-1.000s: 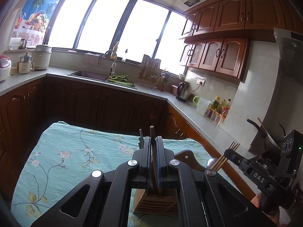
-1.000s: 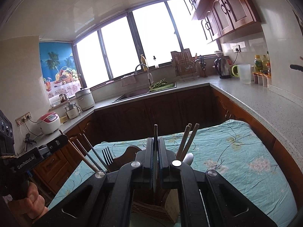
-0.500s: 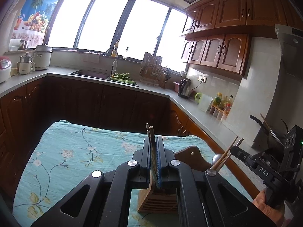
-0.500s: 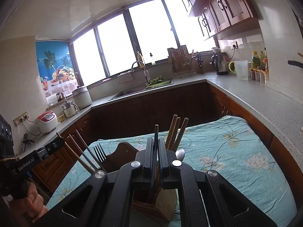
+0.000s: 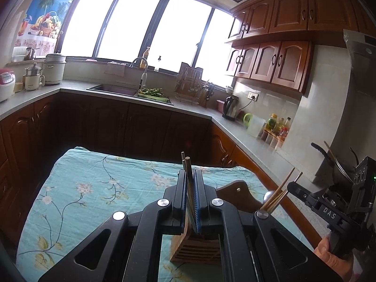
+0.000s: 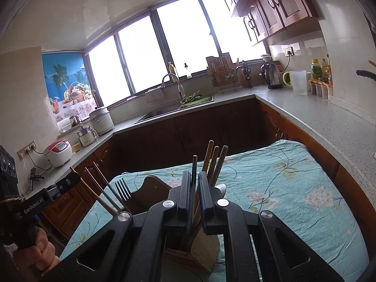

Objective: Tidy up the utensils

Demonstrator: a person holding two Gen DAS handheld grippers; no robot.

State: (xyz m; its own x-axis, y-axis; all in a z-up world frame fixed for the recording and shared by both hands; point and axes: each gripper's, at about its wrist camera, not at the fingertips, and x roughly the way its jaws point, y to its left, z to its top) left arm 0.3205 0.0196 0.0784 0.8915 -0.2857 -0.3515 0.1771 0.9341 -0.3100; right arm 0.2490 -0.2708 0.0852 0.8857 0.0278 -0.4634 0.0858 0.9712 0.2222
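My left gripper (image 5: 190, 188) is clamped tight on chopsticks (image 5: 185, 166), directly above the wooden holder (image 5: 195, 250) at six o'clock. My right gripper (image 6: 194, 188) jaws have just been opening, a dark utensil (image 6: 194, 168) loose between them.

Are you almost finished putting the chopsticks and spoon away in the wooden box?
Nearly. Done: three light wooden chopsticks and a silver spoon stand in the slatted wooden holder. In hand: the left gripper is shut on two brown chopsticks; the right gripper has jaws that have just been opening around a dark thin stick. Left: both must drop in.
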